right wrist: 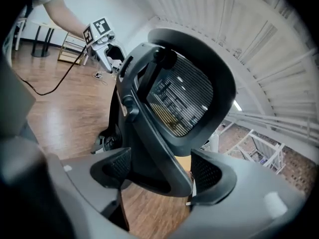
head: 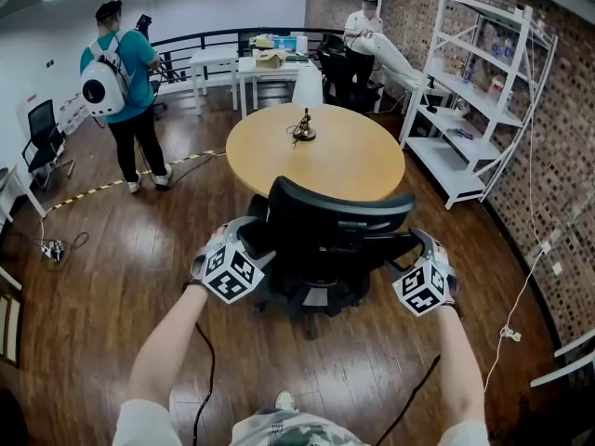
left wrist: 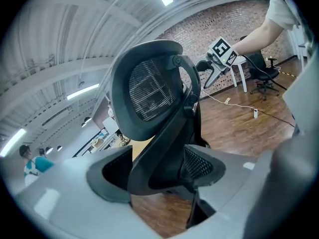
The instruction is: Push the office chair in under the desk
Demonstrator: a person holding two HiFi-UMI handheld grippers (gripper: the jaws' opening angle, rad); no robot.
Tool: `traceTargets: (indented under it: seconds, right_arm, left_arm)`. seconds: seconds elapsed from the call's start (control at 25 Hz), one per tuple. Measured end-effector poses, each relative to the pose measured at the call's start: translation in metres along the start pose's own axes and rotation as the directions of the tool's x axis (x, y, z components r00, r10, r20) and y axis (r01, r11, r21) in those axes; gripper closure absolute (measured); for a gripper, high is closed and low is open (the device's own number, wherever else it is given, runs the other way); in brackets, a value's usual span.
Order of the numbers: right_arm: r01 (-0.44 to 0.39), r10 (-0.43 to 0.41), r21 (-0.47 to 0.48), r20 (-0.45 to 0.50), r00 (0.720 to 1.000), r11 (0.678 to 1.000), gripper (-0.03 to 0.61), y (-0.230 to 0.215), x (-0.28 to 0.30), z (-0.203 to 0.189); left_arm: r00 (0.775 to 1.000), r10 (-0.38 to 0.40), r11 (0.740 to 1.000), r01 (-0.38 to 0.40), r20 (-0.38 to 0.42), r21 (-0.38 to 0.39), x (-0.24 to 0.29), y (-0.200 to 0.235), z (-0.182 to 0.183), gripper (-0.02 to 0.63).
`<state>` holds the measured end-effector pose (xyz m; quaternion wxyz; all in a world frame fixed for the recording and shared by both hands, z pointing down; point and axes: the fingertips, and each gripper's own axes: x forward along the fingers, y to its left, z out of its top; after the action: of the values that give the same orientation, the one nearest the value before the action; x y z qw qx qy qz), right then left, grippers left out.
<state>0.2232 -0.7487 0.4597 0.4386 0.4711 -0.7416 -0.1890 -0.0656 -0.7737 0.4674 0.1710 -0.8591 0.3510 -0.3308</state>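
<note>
Left gripper (left wrist: pixel 158 177) and right gripper (right wrist: pixel 159 176), jaws spread, seemingly loosely straddle the curved-framed, mesh-backed black office chair (head: pixel 337 216).

I see the black mesh-backed office chair (head: pixel 327 226) upright, back toward me, at the near edge of the round wooden table (head: pixel 325 156).

office chair (head: pixel 330 221) fronting desk (head: pixel 344 151), floor (head: pixel 102 286) open alongside

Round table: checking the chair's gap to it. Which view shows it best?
Head view: the whole round table top shows, the office chair at its near edge. Each gripper view catches only a tan sliver behind the chair's back.
</note>
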Motion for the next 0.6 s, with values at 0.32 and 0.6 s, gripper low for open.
traceTargets:
  seconds: [0.32,0.6]
  right_arm:
    - [-0.024,0.018,0.079,0.083,0.996,0.997,0.213,0.029,-0.044,0.019]
    - [-0.029,-0.001,0.162,0.179,0.984,0.986,0.238,0.050,-0.084,0.039]
  left_arm:
    - [0.995,-0.012,0.994,0.022,0.095,-0.103,-0.040,-0.043,0.035,0.282]
    - [0.975,0.003,0.980,0.041,0.220,-0.194,-0.069,-0.081,0.082,0.355]
